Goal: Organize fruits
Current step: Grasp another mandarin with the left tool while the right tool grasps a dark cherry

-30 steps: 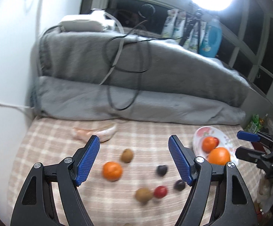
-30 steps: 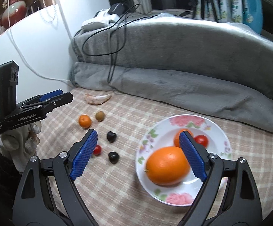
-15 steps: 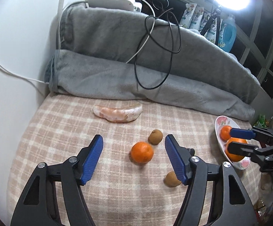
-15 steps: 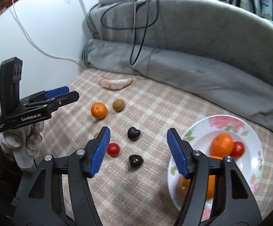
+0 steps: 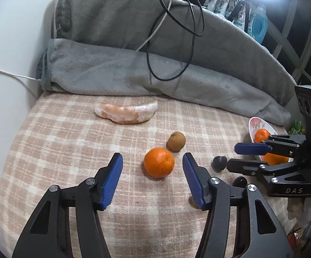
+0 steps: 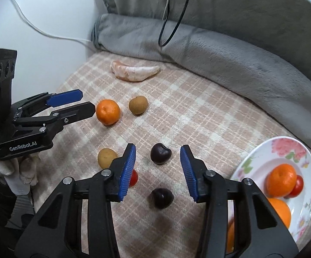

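A small orange (image 5: 159,162) lies on the checked cloth between the blue pads of my left gripper (image 5: 152,158). Its jaws are closing and the pads stand clear of the fruit. My right gripper (image 6: 158,150) straddles a dark cherry (image 6: 160,153), jaws also closing, with gaps on both sides. A second dark cherry (image 6: 161,197) sits nearer, between the fingers' bases. The flowered plate (image 6: 284,150) at the right holds two oranges and a red tomato. In the right wrist view the left gripper (image 6: 87,102) points at the small orange (image 6: 108,111).
Two brown round fruits (image 6: 138,105) (image 6: 107,157), a red cherry tomato (image 6: 134,177) and a peeled pomelo segment (image 6: 134,72) lie on the cloth. Grey blankets (image 5: 155,75) with a black cable line the back. A white wall bounds the left.
Both grippers came down closer to the cloth with jaws narrowing. The right one swung left from over the plate to the dark cherries; the left one centred on the small orange.
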